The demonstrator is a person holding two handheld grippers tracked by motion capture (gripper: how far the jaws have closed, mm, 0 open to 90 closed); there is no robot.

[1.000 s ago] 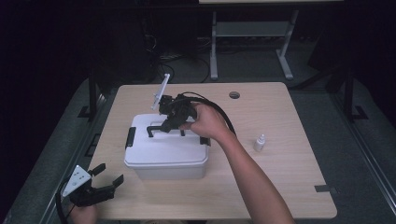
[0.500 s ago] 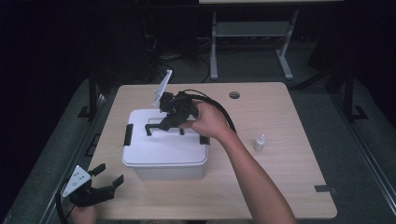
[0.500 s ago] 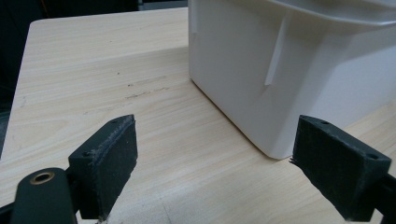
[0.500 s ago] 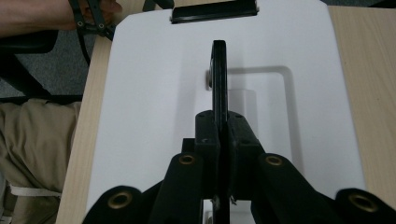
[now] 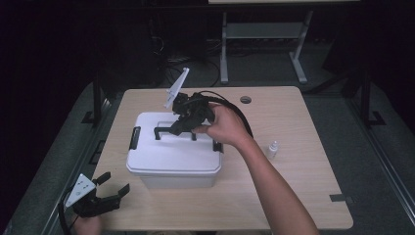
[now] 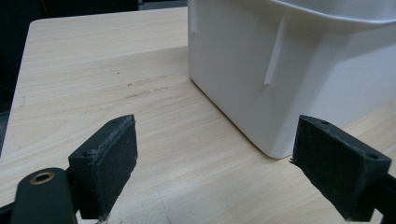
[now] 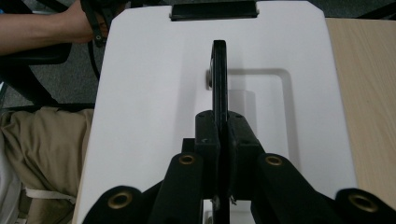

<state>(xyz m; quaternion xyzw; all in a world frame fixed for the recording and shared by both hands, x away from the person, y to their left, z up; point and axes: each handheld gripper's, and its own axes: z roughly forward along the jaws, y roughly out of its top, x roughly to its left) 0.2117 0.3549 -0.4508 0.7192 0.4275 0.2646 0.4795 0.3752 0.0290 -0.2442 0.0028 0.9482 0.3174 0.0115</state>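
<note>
Right gripper (image 5: 177, 128) pinches the raised black handle (image 7: 219, 79) of the white storage box (image 5: 172, 155) at table center, pads pressed tight on the bar w/ lid just beneath, prob. to lift or steady it. Left gripper (image 5: 111, 190) idles near the table's front edge, jaws spread wide, box corner just beyond its right pad (image 6: 337, 164).

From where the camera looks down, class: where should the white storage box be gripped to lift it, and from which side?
Grip the black handle standing upright on the lid, coming from above. It is a thin bar, central on the white storage box; the right gripper is already shut on it.
</note>
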